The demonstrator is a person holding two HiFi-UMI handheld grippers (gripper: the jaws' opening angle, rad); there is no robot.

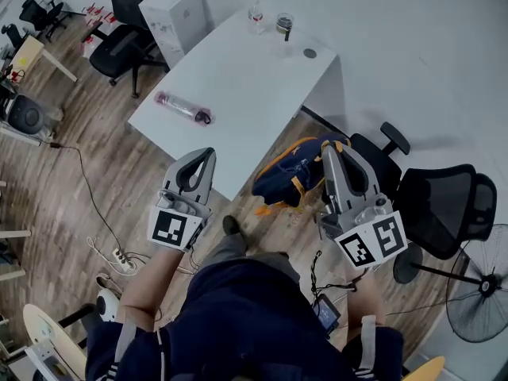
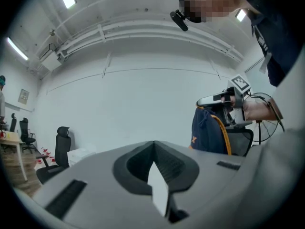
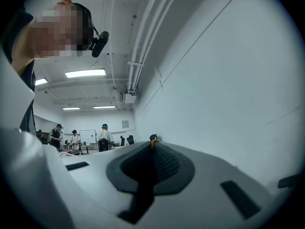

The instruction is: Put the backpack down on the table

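While the backpack (image 1: 290, 173) hangs just off the near edge of the table (image 1: 238, 78), its orange strap (image 3: 152, 142) clamped in the right hand-held gripper (image 1: 332, 155), the tabletop lies ahead-left, nearer the left hand-held gripper (image 1: 202, 155), whose jaws are together, empty.

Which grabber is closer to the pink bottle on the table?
Left. The left gripper is just off the table edge near the pink bottle; the right gripper is farther away, holding the backpack.
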